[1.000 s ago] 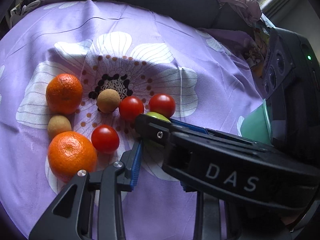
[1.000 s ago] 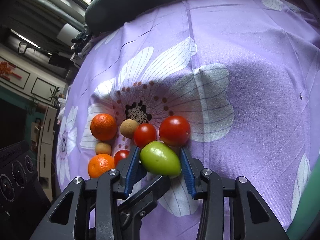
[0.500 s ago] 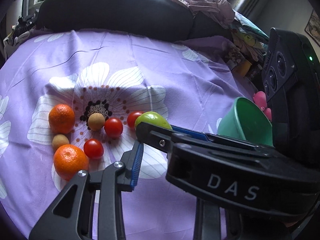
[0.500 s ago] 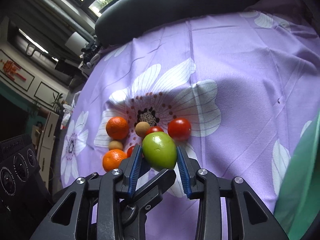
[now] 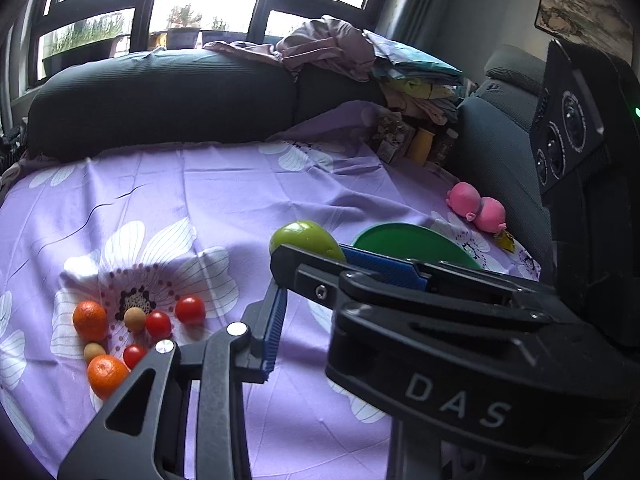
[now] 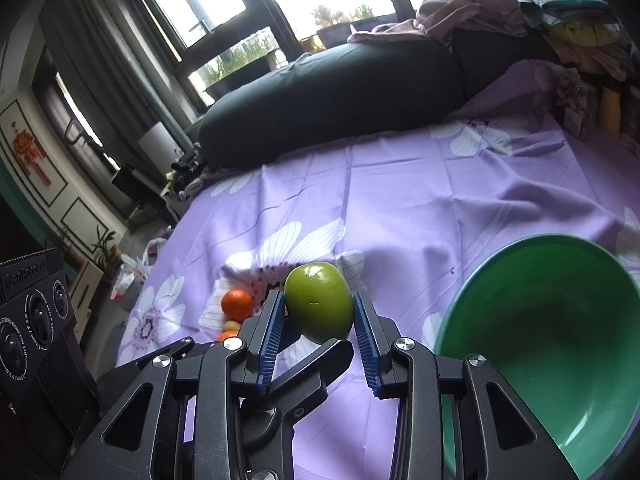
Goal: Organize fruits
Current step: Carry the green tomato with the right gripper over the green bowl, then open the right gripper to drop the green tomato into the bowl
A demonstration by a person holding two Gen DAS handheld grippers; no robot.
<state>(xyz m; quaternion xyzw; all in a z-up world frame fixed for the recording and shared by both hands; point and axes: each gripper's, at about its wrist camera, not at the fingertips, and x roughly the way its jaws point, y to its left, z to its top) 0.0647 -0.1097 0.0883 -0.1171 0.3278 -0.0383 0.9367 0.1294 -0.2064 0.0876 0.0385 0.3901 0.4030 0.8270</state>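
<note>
My right gripper is shut on a green fruit and holds it in the air above the purple flowered cloth. The same fruit shows in the left wrist view over the right gripper's body. An empty green bowl sits tilted just right of the held fruit. Two oranges, three red tomatoes and two small brown fruits lie grouped on the cloth at lower left. My left gripper's one visible finger holds nothing; its other finger is hidden.
A dark cushion and a pile of clothes lie at the back. A pink toy lies beyond the bowl. Jars and packets stand at the back right.
My right gripper has lifted the green fruit off the cloth and carried it up and right toward the bowl. Both cameras have risen, so the fruit group looks smaller.
</note>
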